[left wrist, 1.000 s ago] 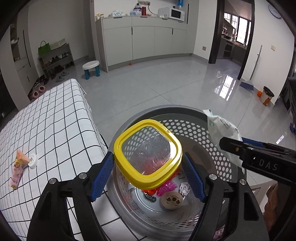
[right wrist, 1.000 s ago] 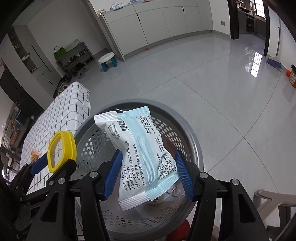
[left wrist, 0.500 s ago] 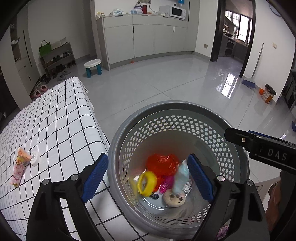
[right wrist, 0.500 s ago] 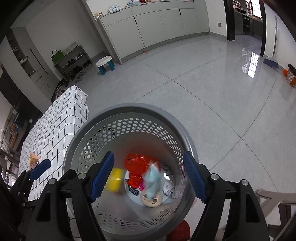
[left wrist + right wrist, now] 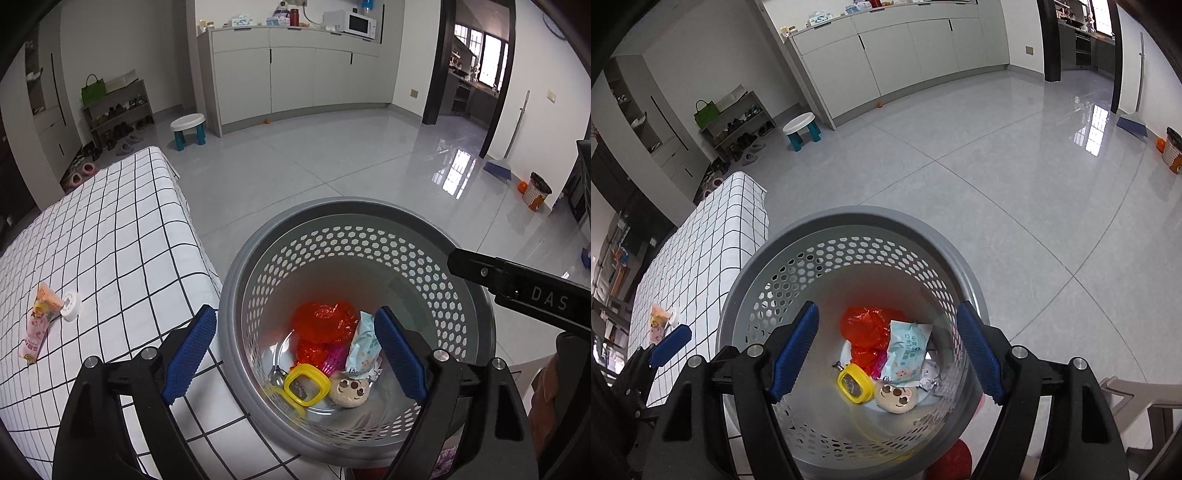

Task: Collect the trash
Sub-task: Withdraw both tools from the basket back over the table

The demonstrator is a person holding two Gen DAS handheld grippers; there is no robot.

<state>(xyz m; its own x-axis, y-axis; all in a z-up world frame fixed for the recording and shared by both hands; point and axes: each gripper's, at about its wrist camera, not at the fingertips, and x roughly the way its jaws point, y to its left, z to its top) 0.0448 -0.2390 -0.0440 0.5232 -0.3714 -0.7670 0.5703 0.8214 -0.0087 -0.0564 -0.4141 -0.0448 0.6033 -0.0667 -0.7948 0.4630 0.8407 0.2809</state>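
The pink pouch (image 5: 37, 326) left on the checked tablecloth (image 5: 110, 236), at nine o'clock from the grey basket (image 5: 332, 206), looks light, soft and crinkly, best pinched across its flat middle, while left gripper (image 5: 293, 354) and right gripper (image 5: 886, 350) both hang spread and empty above the basket.

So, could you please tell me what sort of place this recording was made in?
Most likely a home's open living area beside a kitchen: a microwave on cupboards, a shoe rack, and a child's stool on tiled floor.
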